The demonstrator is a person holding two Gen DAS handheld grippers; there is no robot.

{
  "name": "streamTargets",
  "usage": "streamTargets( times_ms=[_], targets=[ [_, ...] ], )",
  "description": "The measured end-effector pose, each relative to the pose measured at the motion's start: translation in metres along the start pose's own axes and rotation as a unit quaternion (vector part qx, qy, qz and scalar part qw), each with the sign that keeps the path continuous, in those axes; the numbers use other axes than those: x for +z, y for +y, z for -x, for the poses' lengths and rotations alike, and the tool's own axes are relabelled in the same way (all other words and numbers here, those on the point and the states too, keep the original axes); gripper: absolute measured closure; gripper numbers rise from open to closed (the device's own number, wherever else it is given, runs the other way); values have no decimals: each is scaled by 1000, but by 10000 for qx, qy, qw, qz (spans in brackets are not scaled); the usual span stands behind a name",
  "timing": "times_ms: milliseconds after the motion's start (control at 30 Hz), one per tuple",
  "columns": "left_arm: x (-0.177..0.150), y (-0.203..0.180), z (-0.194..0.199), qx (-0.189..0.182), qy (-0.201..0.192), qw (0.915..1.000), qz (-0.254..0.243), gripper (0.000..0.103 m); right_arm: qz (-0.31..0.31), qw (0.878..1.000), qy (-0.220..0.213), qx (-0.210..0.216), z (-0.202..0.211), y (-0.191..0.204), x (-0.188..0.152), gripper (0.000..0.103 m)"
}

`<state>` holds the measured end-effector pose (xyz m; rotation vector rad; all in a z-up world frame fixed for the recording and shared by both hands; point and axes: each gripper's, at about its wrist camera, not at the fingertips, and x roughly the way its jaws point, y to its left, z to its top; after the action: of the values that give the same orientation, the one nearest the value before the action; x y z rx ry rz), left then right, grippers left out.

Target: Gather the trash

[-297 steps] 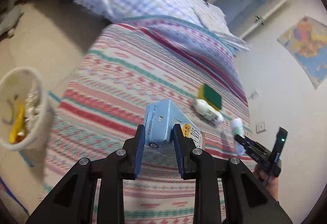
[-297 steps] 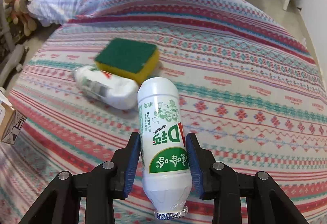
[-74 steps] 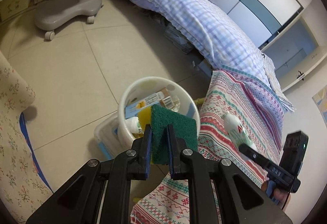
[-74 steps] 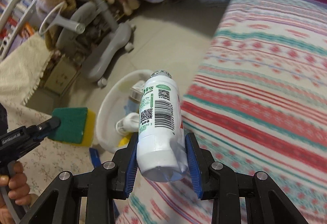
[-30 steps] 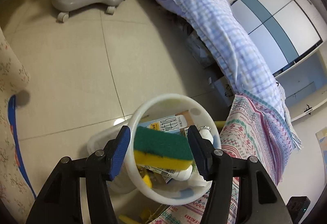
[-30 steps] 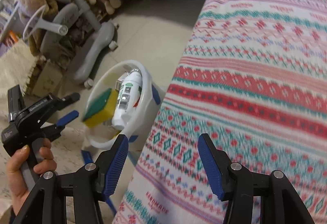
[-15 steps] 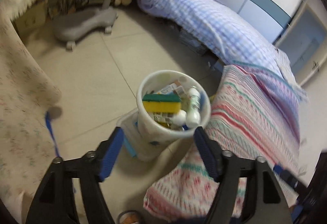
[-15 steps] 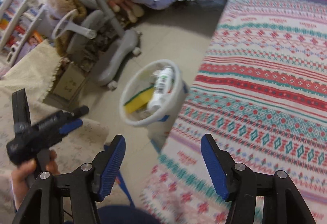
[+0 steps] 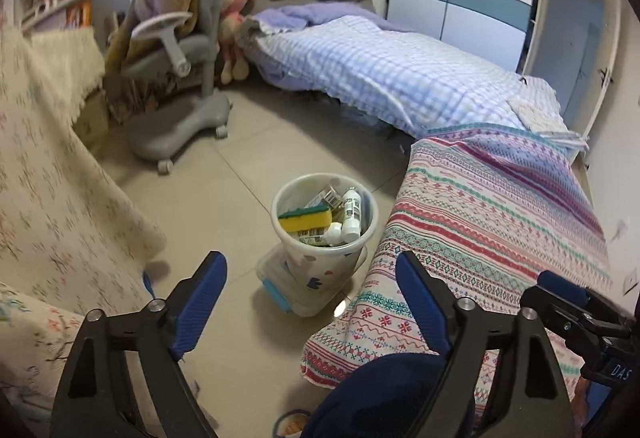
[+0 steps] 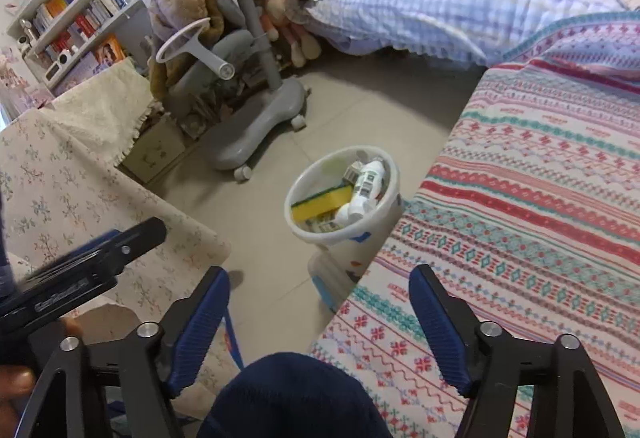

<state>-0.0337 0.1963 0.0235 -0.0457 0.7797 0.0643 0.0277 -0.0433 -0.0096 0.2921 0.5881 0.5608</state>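
Note:
A white trash bin (image 9: 362, 238) (image 10: 394, 174) stands on the floor beside the bed. Inside it lie a yellow-green sponge (image 9: 306, 218) (image 10: 320, 204), a white bottle (image 9: 352, 212) (image 10: 368, 186) and several cartons. My left gripper (image 9: 310, 258) hangs above and in front of the bin, its jaws opening with nothing between them. My right gripper (image 10: 319, 273) is also back from the bin, jaws opening and empty. Each gripper shows in the other's view: the right gripper (image 9: 548, 292) at the lower right, the left gripper (image 10: 132, 234) at the left.
A bed with a striped patterned blanket (image 9: 500, 222) (image 10: 540, 198) fills the right. A grey wheeled chair (image 9: 180, 86) (image 10: 240, 86) stands behind the bin. A floral cloth (image 9: 48, 178) covers furniture on the left. A clear box (image 9: 280, 282) sits under the bin. A person's dark blue clothing (image 10: 292, 398) is below.
The sponge left my left jaws and settled in the bin beside the white bottle. Both grippers drew back and upward from the bin, and their jaws spread wider.

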Motion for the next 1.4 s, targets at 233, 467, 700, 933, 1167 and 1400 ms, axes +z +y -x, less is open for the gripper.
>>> streamTargets(
  times_ms=[233,467,700,933,1167,1400],
  targets=[
    [0,-19,10,216,-11,9996,-201,14,-21,9998,-81,-196,14,-6,-5,12],
    [-2,-29,12,387,68,9990,-220,14,-44,9995,-69,-301,15,-7,-8,10],
    [-3,-36,11,482,140,9984,-270,14,33,9993,-44,-373,12,-3,-10,8],
    [-3,-36,9,473,174,9984,-257,14,96,9987,-31,-500,9,-4,-9,8],
    [-3,-39,8,455,171,9985,-269,14,86,9988,-30,-474,9,-4,-9,8],
    [-4,-42,9,440,189,9985,-257,14,95,9989,-19,-453,6,0,-9,7]
  ],
)
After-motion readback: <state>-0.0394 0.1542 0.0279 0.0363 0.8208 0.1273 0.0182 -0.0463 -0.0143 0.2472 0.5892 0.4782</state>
